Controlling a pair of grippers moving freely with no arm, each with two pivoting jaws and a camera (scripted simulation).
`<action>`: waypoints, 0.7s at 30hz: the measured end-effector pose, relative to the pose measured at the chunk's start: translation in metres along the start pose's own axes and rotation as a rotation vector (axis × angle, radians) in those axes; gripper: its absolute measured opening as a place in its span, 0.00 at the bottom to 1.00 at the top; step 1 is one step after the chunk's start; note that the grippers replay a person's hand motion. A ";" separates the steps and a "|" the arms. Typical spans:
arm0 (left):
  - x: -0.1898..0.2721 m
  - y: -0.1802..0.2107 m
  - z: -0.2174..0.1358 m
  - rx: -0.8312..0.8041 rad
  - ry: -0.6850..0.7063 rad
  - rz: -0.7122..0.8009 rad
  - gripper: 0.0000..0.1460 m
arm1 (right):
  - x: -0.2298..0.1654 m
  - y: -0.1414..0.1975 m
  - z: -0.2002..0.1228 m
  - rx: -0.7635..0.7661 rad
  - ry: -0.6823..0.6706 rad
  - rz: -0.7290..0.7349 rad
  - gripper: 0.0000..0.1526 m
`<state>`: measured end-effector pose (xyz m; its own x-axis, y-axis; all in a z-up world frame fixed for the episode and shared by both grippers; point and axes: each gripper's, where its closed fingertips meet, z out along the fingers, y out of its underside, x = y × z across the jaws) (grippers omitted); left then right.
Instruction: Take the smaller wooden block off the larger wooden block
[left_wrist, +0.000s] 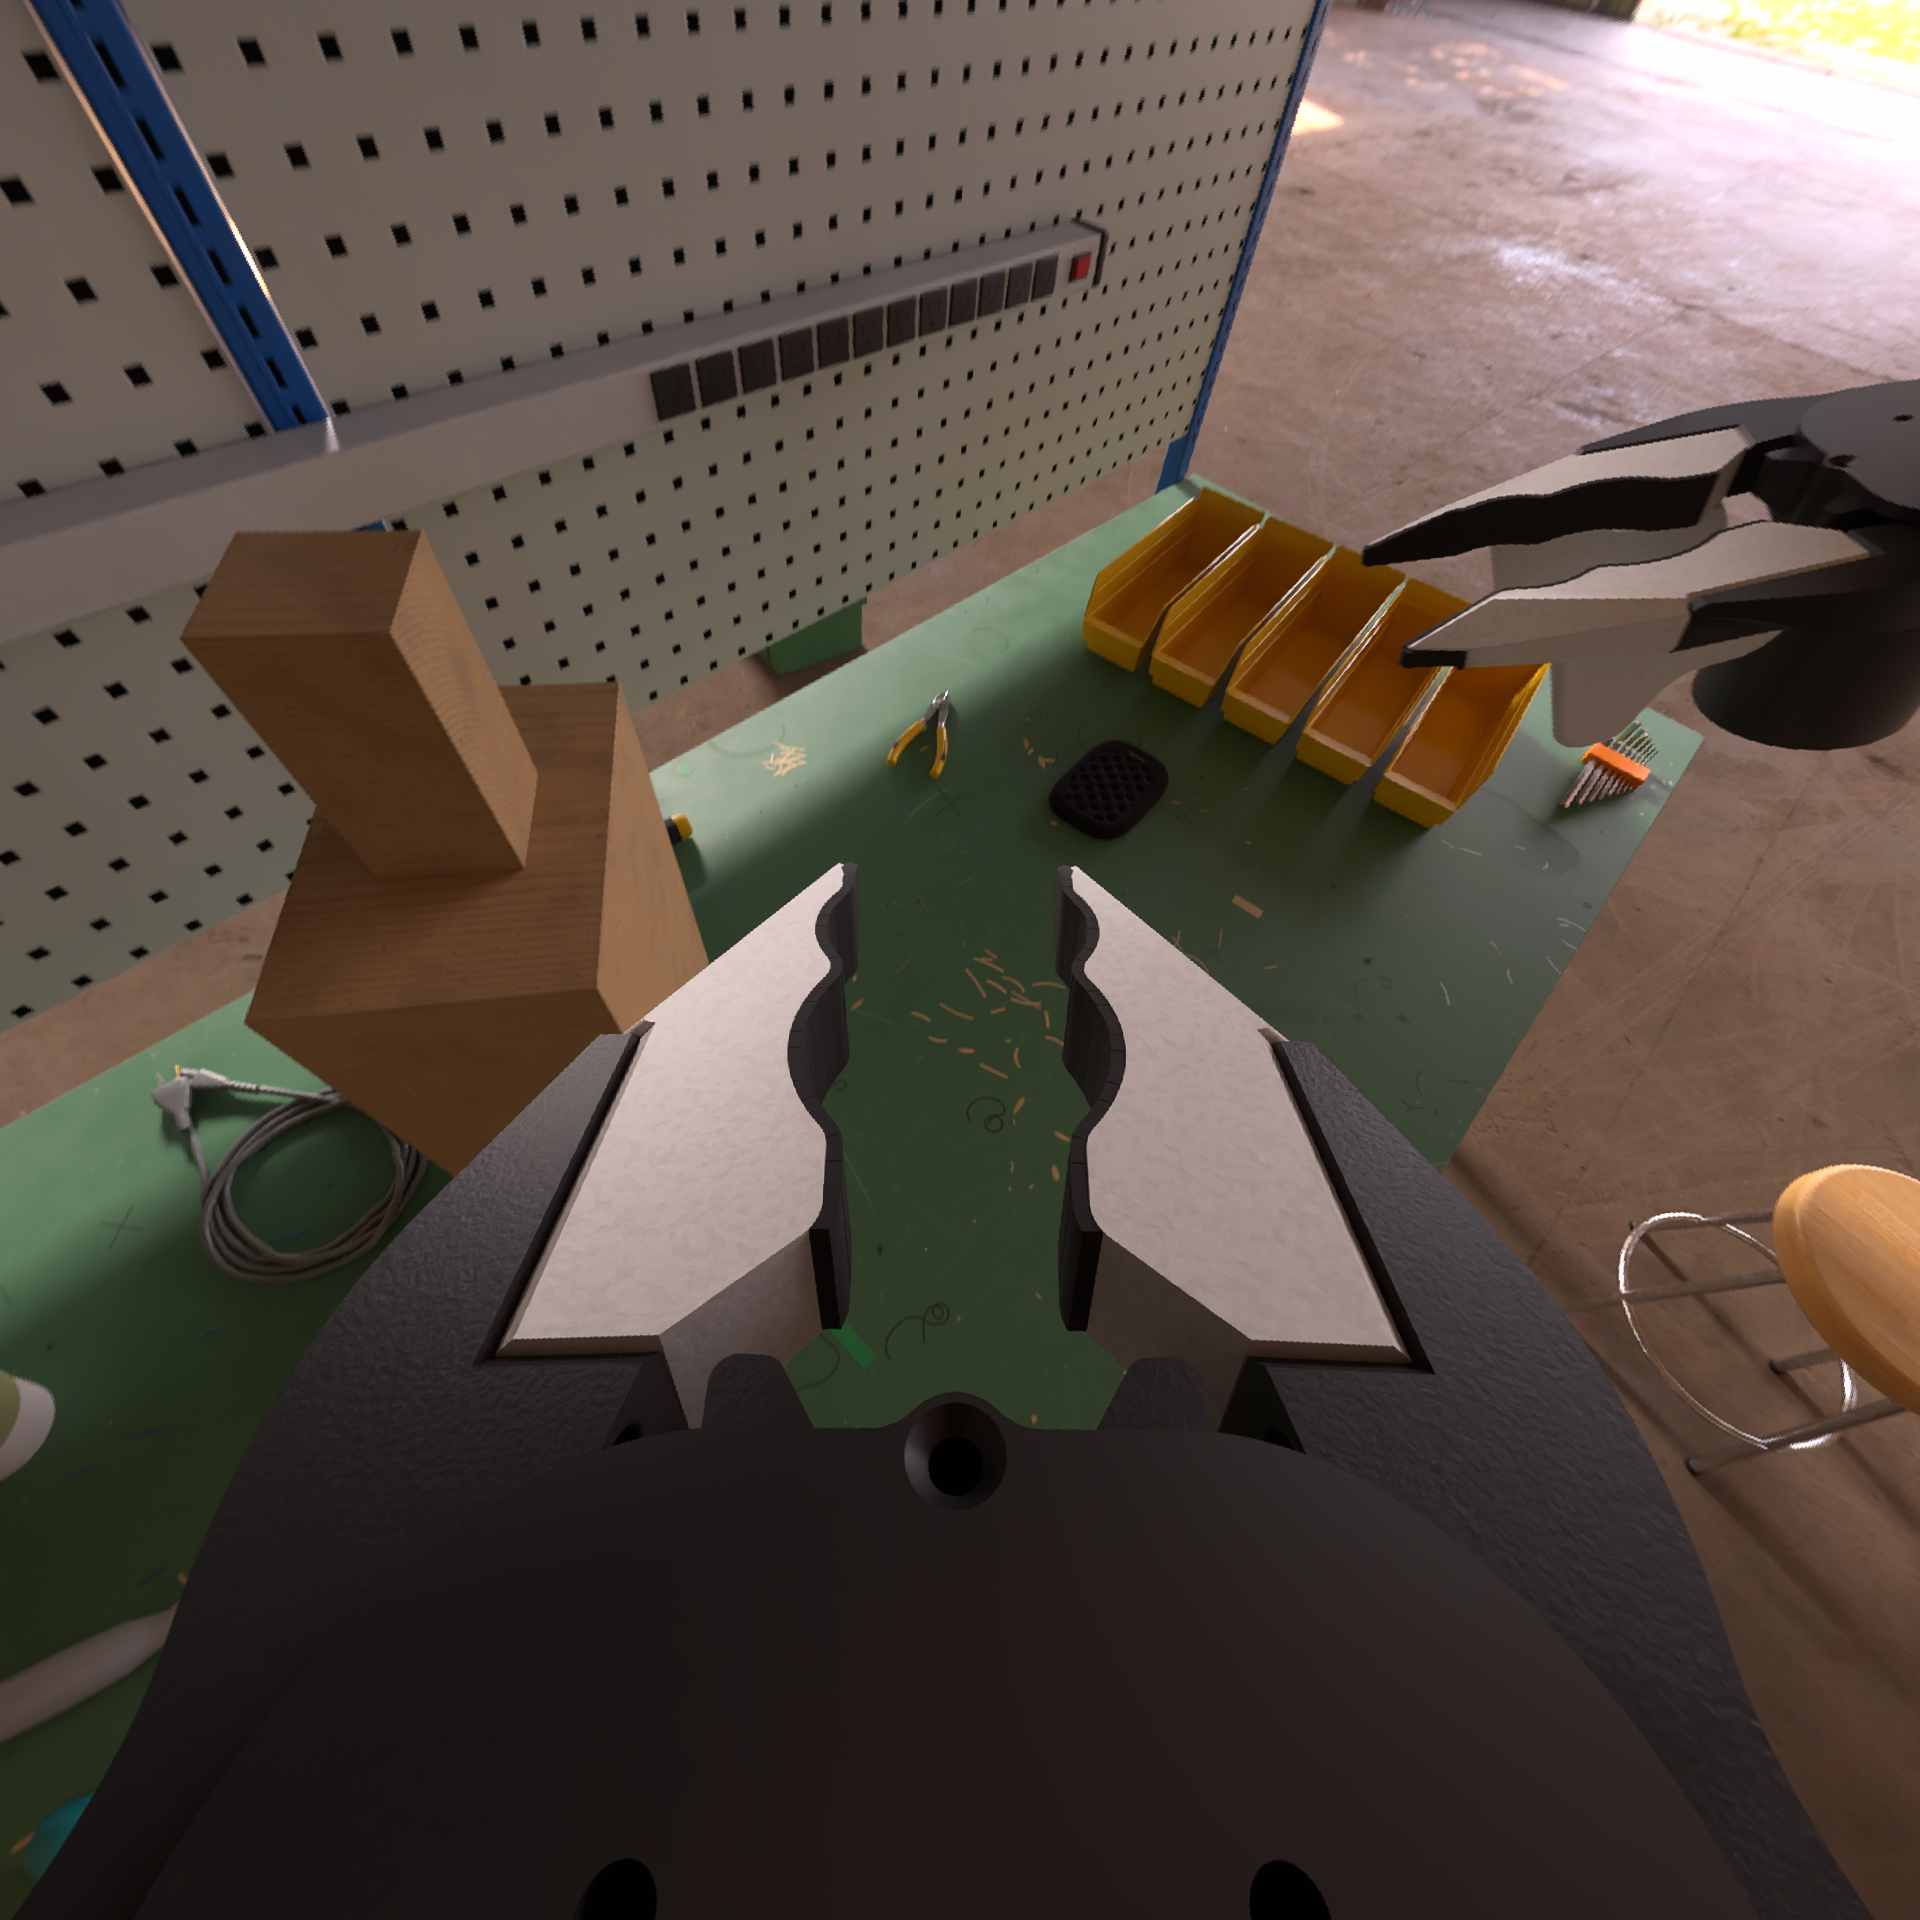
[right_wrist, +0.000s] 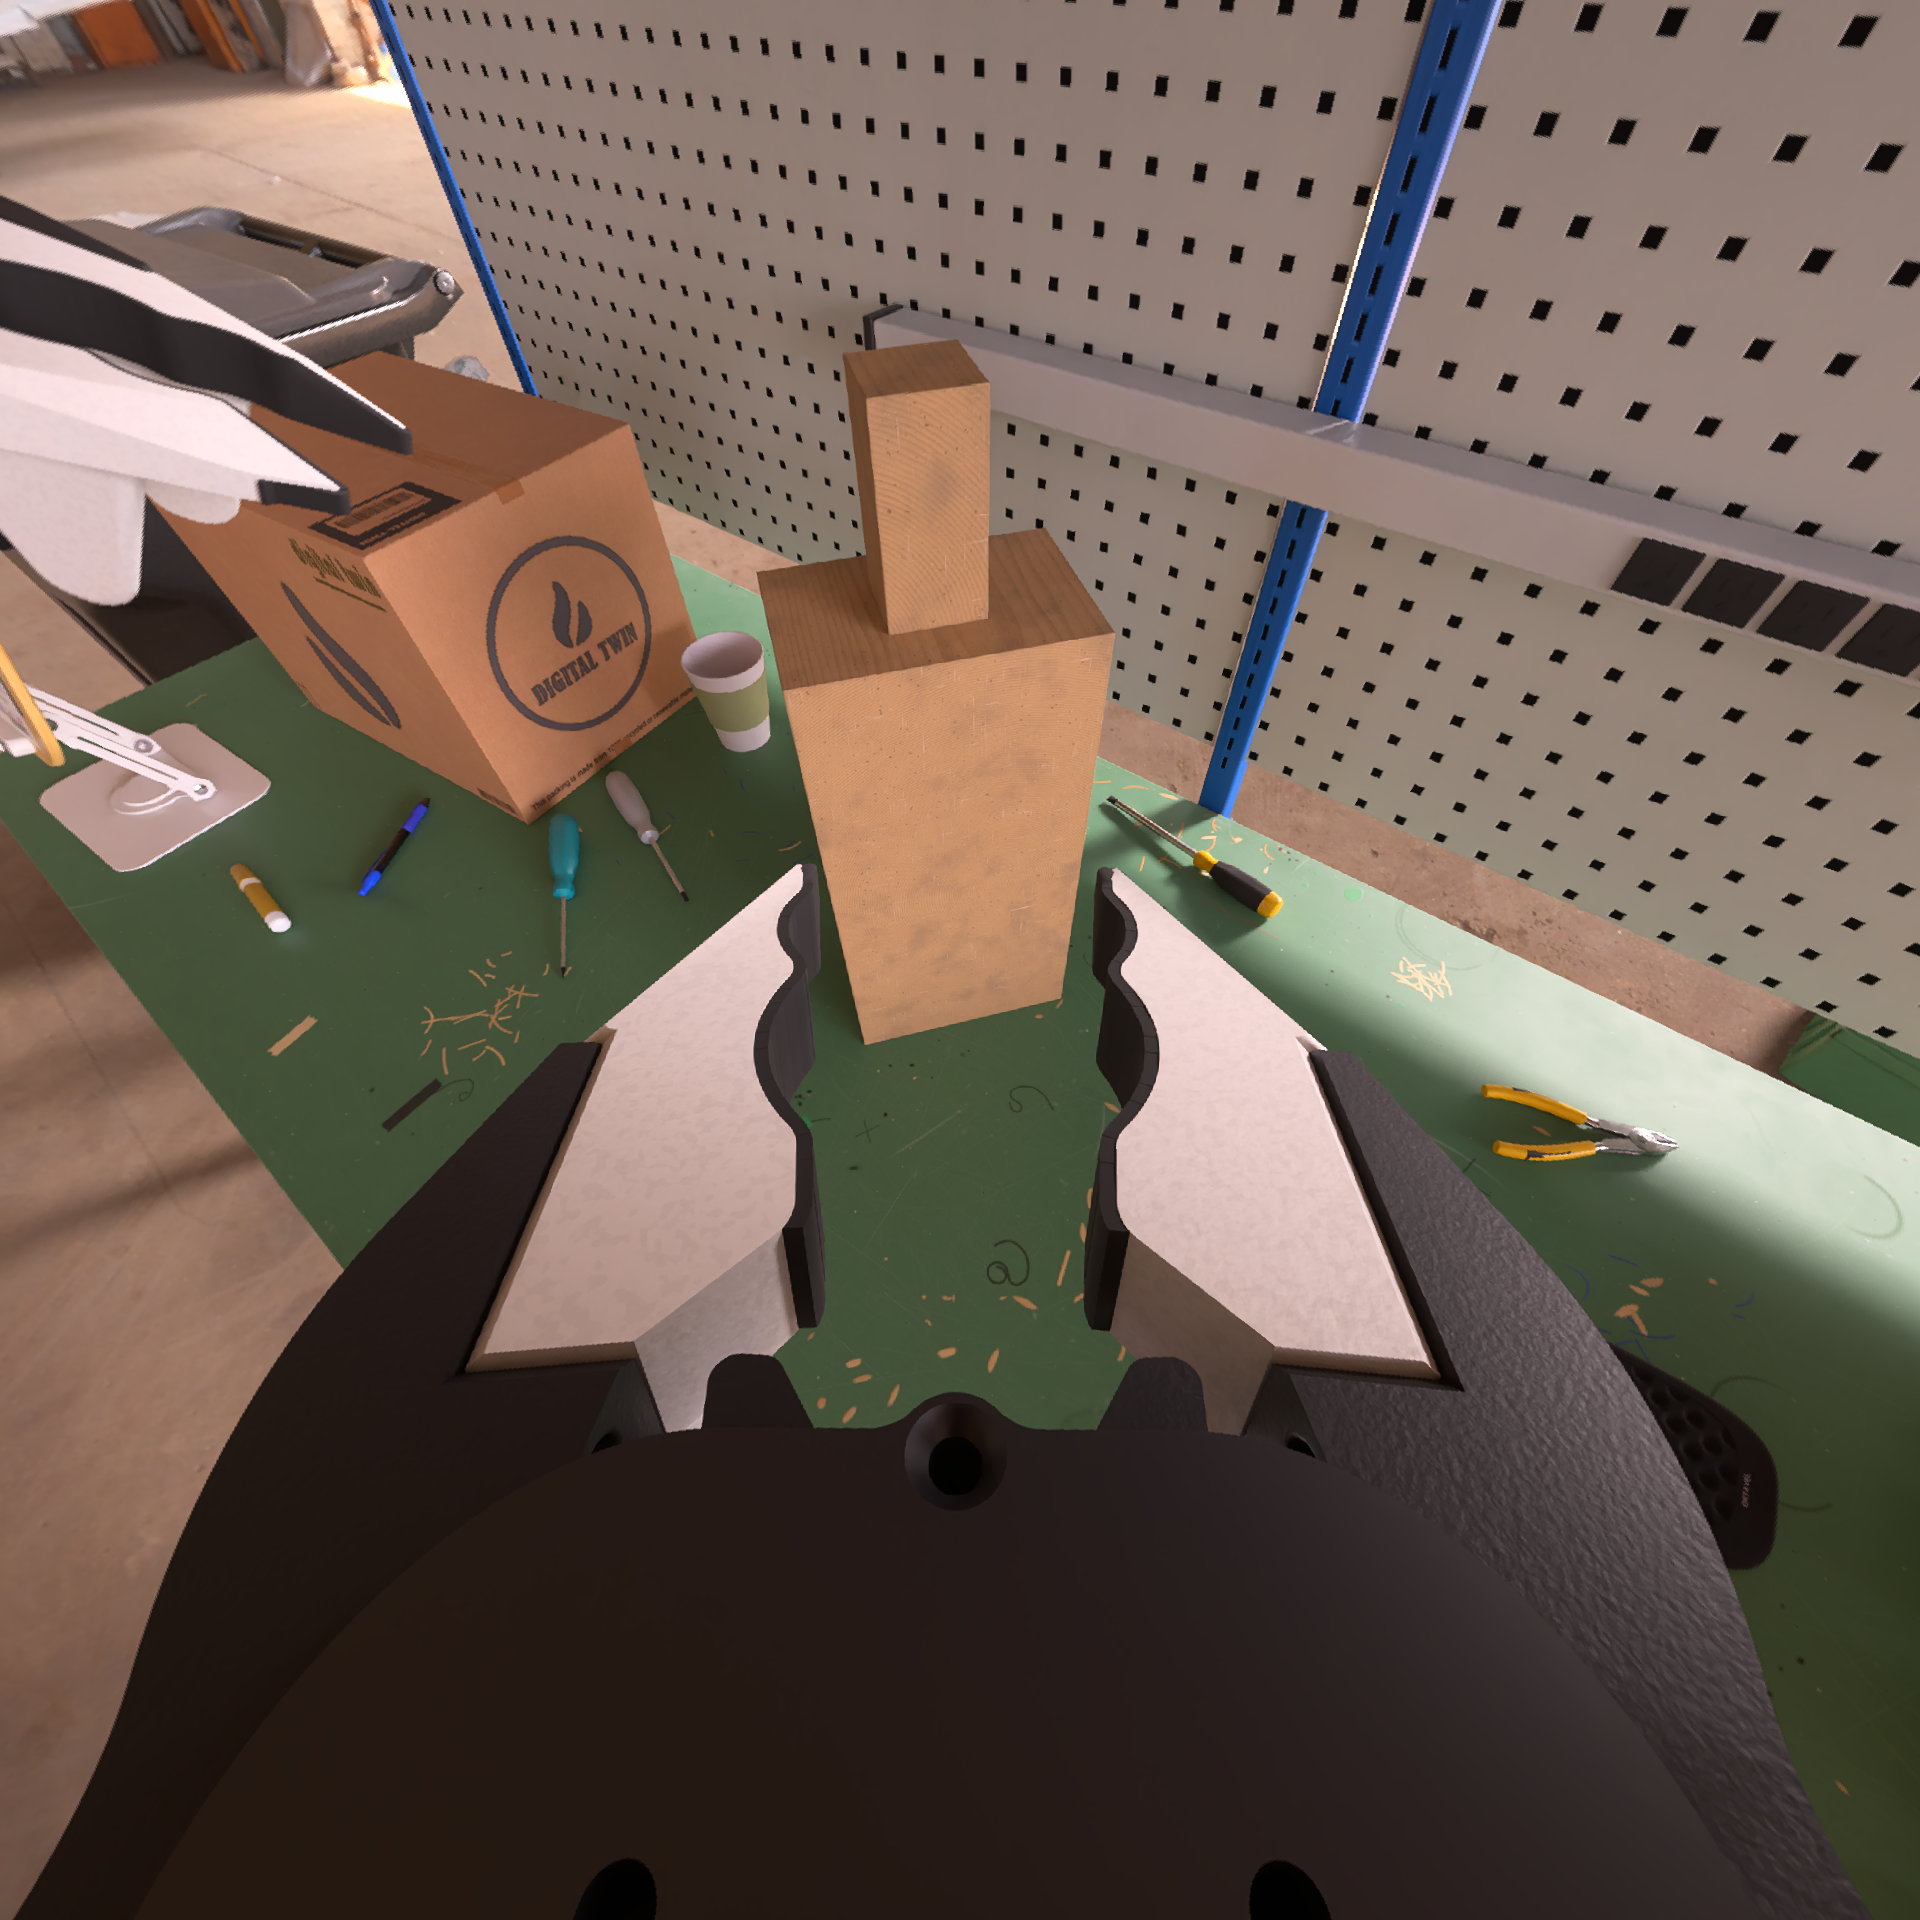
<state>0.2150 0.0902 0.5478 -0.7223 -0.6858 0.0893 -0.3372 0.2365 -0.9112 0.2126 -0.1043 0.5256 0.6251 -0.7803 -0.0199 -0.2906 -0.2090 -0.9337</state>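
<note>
The smaller wooden block (right_wrist: 925, 488) stands upright on top of the larger wooden block (right_wrist: 945, 810), which stands on the green bench. Both also show in the left wrist view, the smaller block (left_wrist: 364, 707) and the larger block (left_wrist: 468, 935), to the left of my left gripper. My left gripper (left_wrist: 956, 883) is open and empty, to the right of the blocks. My right gripper (right_wrist: 956, 883) is open and empty, facing the larger block with its fingertips near its lower part. The right gripper also shows in the left wrist view (left_wrist: 1392, 603).
A cardboard box (right_wrist: 457, 582), paper cup (right_wrist: 732, 691), screwdrivers (right_wrist: 561, 883) and pens lie left of the blocks. Pliers (right_wrist: 1579, 1138), a yellow-handled screwdriver (right_wrist: 1205, 862), yellow bins (left_wrist: 1309, 655), a black pad (left_wrist: 1107, 790) and a coiled cable (left_wrist: 301, 1184) lie around. The pegboard (right_wrist: 1143, 208) stands behind; a stool (left_wrist: 1849, 1278) is beside the bench.
</note>
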 end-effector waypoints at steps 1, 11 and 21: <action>-0.004 0.001 0.001 -0.016 -0.003 -0.006 0.26 | -0.001 0.001 0.001 -0.003 -0.001 -0.002 0.35; -0.116 -0.009 0.052 -0.302 -0.053 0.024 0.36 | 0.032 -0.032 0.071 -0.150 -0.082 -0.022 0.65; -0.219 -0.021 0.150 -0.383 -0.096 -0.190 0.61 | 0.136 -0.052 0.256 -0.423 -0.080 0.096 0.78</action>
<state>0.4705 0.1321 0.4876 -0.5726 -0.7983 0.1870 -0.6712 0.3255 -0.6660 0.4977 -0.0488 0.4800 0.6302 -0.7633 -0.1422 -0.6107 -0.3741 -0.6979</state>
